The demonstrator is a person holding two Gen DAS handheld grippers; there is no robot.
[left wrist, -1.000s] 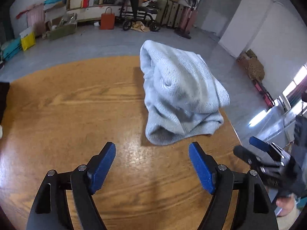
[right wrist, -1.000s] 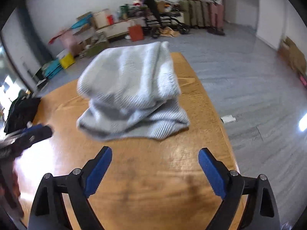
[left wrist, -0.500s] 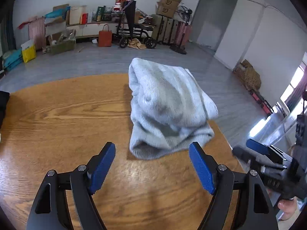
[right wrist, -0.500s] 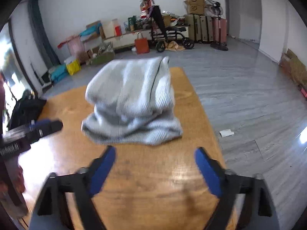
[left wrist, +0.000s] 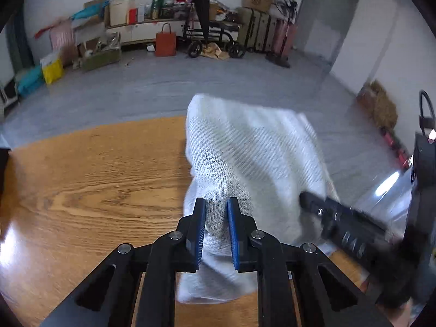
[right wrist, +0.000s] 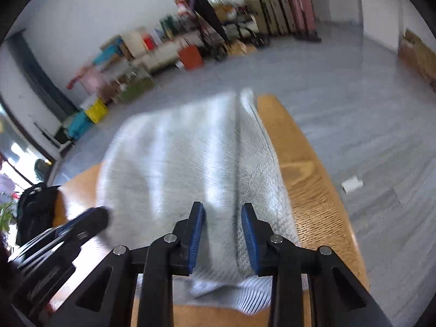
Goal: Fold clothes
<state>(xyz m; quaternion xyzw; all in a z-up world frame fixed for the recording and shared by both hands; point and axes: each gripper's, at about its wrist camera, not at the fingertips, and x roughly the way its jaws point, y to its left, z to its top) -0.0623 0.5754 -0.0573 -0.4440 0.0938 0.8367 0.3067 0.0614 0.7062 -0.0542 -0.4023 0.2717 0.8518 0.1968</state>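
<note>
Oak-grained wood made up the tabletop, and a dark object lay at its left edge, too blurred to identify. Toward the right side of the tabletop sat the pale grey knit garment, bunched into a thick folded heap whose near hem almost reached the near edge and whose right flank ran close along the right edge.

The left gripper had its blue pads down over the near left part of the heap, jaws narrow and closing, with a ridge of knit standing between them and the fabric touching both pads.

Further right, the right gripper came down on the near right part of the same garment, jaws somewhat wider and also closing, knit lying between the pads; whether they already pressed it was unclear through the motion blur.

Beyond the right edge lay grey floor.
</note>
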